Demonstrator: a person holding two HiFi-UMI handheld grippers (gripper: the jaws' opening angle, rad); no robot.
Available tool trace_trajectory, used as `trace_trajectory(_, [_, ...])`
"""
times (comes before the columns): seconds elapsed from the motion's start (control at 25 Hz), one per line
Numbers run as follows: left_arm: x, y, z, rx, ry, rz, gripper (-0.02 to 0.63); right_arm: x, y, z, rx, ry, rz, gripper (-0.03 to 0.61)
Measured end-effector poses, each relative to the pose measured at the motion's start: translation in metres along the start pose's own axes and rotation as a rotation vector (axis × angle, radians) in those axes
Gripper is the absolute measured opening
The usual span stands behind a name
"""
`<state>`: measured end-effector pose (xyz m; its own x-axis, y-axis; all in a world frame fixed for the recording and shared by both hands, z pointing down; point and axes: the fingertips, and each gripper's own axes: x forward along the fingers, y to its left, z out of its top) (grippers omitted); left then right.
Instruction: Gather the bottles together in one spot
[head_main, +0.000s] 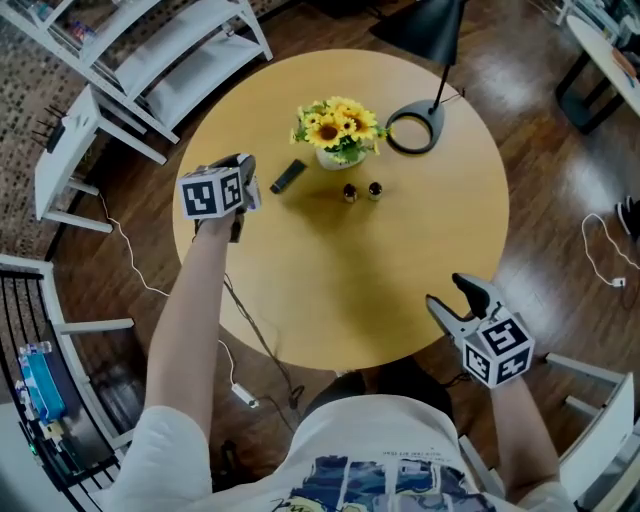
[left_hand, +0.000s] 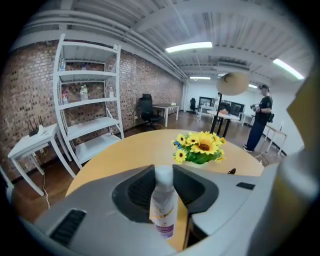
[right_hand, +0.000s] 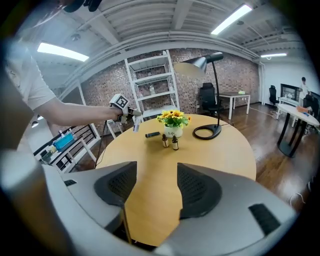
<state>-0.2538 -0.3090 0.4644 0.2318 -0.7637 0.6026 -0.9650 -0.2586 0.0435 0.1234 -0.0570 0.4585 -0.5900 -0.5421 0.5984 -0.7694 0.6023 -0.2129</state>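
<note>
My left gripper (left_hand: 164, 175) is shut on a small clear bottle (left_hand: 164, 207) with a white cap and a purple label, held upright above the left side of the round wooden table (head_main: 420, 250). In the head view the left gripper (head_main: 243, 172) hovers left of a black remote (head_main: 288, 176). Two small dark bottles (head_main: 350, 192) (head_main: 374, 189) stand side by side in front of the sunflower pot (head_main: 338, 140). My right gripper (head_main: 447, 292) is open and empty over the table's near right edge, far from the dark bottles (right_hand: 164, 141).
A black desk lamp's ring base (head_main: 415, 127) sits right of the flowers. A white shelf unit (head_main: 170, 60) and a white side table (head_main: 65, 150) stand beyond the table's left. A person (left_hand: 261, 117) stands far off in the room.
</note>
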Motion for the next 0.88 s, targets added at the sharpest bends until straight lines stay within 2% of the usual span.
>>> trace_trajectory(0.2, [-0.02,-0.038,-0.02,-0.099,-0.113,-0.002,0.118,-0.007,0.018,-0.009,0.019,-0.004,0.006,0.275])
trace_trajectory(0.44, [-0.004,-0.082,-0.022,-0.171,-0.229,-0.013,0.117,-0.014,0.02,-0.019,0.028,0.016,-0.002,0.275])
trace_trajectory(0.68, [0.028,-0.117,-0.015,-0.164,-0.32,-0.007,0.117,-0.016,0.005,-0.03,0.041,0.039,-0.002,0.275])
trace_trajectory(0.88, [0.053,-0.136,-0.016,-0.144,-0.351,0.027,0.117,-0.016,-0.01,-0.032,0.027,0.073,0.004,0.275])
